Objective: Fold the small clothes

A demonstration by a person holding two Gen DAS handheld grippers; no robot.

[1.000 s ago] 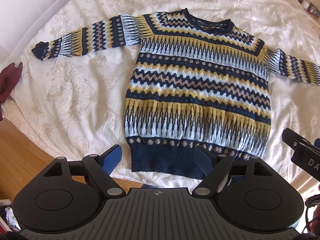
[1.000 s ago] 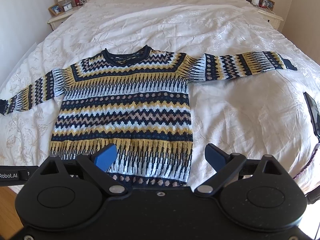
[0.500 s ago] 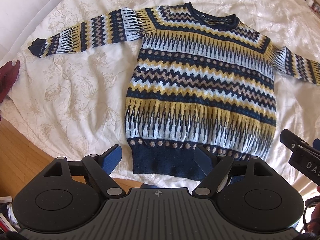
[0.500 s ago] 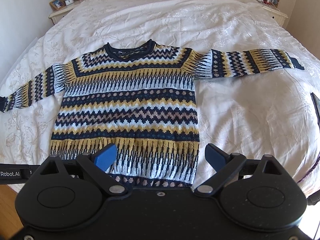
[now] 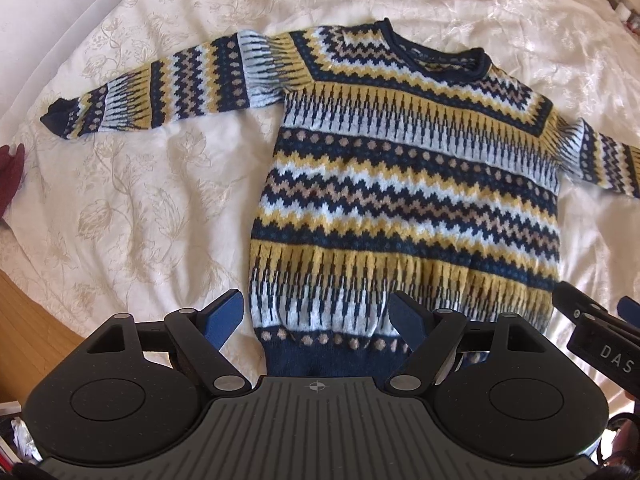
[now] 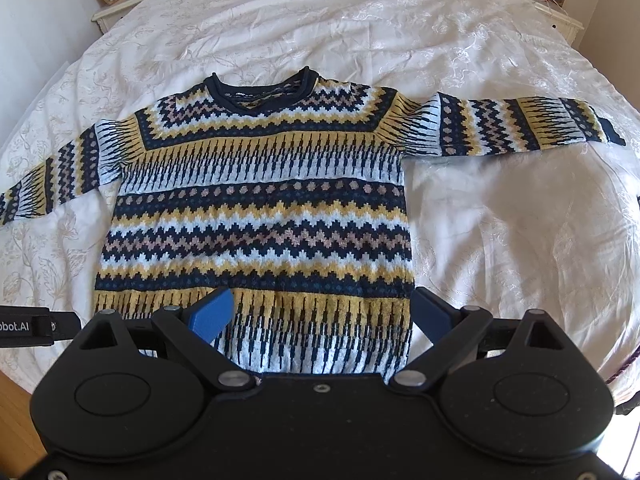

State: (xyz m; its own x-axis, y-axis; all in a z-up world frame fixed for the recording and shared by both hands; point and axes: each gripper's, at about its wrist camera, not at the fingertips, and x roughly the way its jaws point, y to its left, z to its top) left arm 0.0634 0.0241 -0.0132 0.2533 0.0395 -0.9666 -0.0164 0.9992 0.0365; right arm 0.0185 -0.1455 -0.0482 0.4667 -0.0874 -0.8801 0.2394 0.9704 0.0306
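1. The patterned sweater (image 5: 404, 200) lay flat on the bed (image 5: 140, 200), sleeves spread.
2. The left tongs (image 5: 316, 318) and right tongs (image 6: 320, 316) stood wide, empty, over its hem.
3. Tool lettering read "DAS" and "obot.AI".

A knitted sweater (image 6: 256, 216) lies flat and face up on the bedspread (image 6: 500, 240), unfolded, hem at the near edge of the bed and navy collar toward the headboard. Bands of navy, mustard, pale blue and tan zigzags cross it. Both sleeves stretch straight out sideways.
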